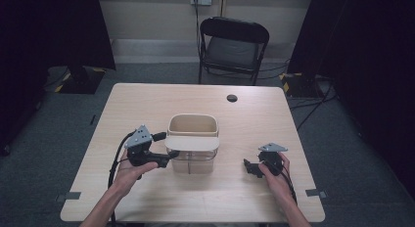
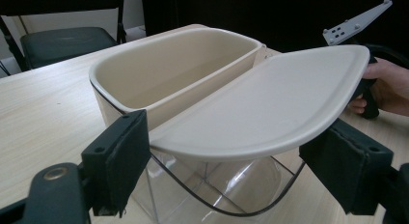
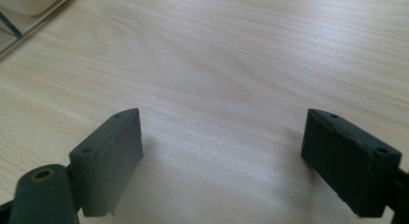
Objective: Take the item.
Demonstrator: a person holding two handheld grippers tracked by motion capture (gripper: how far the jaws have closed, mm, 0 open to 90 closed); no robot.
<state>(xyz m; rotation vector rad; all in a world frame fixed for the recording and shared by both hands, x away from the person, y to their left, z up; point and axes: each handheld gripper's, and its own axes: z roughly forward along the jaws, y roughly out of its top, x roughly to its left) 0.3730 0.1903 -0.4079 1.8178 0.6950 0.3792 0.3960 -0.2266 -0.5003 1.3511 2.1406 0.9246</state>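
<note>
A cream lid rests half across a clear bin mid-table, its beige inner tub uncovered; closing or removal looks unfinished; the left gripper is spread astride the lid's edge, touching uncertain; the right gripper, jaws wide, hovers over bare table; its own view reveals that emptiness.

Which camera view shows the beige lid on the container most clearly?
The left gripper view: the beige lid lies large and close between that gripper's open jaws. The high view shows it small, across the container's near half. The right gripper view catches only a container corner.
</note>
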